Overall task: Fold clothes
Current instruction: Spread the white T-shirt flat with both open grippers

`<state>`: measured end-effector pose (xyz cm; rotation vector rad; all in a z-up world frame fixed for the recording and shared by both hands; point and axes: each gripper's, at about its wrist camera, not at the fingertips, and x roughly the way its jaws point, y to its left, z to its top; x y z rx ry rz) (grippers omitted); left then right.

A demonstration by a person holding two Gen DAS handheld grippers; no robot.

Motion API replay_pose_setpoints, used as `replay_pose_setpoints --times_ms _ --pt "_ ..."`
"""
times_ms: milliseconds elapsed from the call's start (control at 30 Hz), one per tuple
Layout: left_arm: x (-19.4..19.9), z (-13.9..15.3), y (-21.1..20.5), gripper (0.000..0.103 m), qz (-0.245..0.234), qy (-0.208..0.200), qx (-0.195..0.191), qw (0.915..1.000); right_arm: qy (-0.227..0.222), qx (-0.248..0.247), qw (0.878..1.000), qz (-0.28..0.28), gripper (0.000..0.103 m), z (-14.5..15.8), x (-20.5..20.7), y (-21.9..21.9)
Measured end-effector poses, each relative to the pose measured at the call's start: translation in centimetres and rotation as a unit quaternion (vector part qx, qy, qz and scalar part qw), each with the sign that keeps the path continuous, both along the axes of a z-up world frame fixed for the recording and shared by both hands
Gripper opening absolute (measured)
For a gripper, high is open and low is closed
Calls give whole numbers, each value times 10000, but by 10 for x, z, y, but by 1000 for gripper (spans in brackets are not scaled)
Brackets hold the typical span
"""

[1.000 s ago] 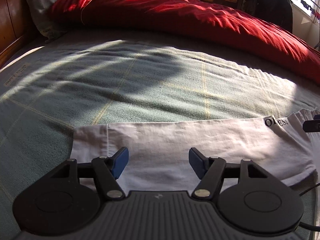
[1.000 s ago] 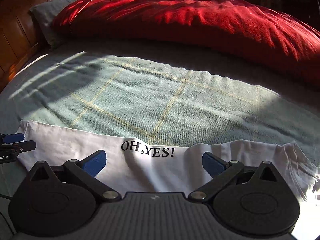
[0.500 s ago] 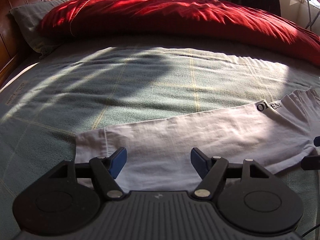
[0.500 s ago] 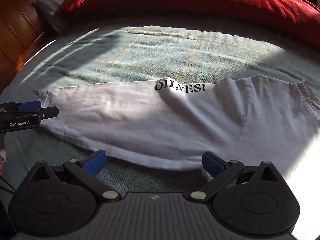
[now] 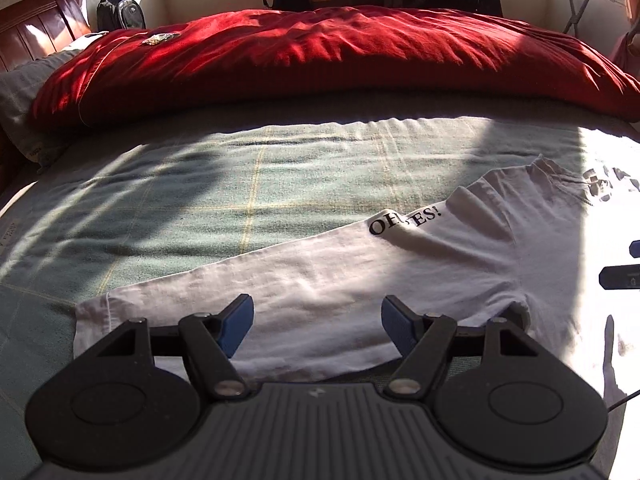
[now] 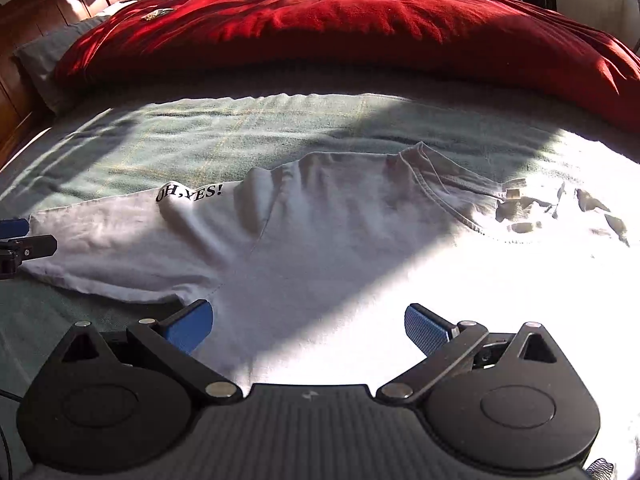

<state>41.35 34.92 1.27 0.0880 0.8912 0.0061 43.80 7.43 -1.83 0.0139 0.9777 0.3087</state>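
Both grippers hang spread and empty, left gripper (image 5: 317, 324) over the folded band, right gripper (image 6: 308, 325) over the body of the white T-shirt (image 6: 320, 248) on the green blanket (image 5: 240, 184). Beyond, the collar's rumpled; glare could mask a crooked fold, red duvet (image 6: 340, 28) behind.

A white cotton T-shirt with black "OH, YES!" lettering (image 6: 304, 240) lay flat across the green checked bed cover, partly folded lengthwise into a long band. The lettering sat at the far folded edge, the ribbed neckline to the right. Bright sunlight washed out its right part.
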Motion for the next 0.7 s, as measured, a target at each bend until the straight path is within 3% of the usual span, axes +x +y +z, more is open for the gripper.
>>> replay_pose_setpoints --times_ms 200,400,533,700 --pt "4 6 -114 72 -224 0 -350 9991 -134 9 9995 -292 103 12 -20 -116" --pt "9 -20 -224 73 -346 230 -859 9954 -216 -268 9984 -443 103 21 -17 -231" --pt "15 -28 -263 73 -396 369 -875 9947 -365 -322 9974 -529 103 23 -1 -283" --pt "25 -31 -268 73 -278 386 -816 9955 -439 -89 9978 -496 103 12 27 -301"
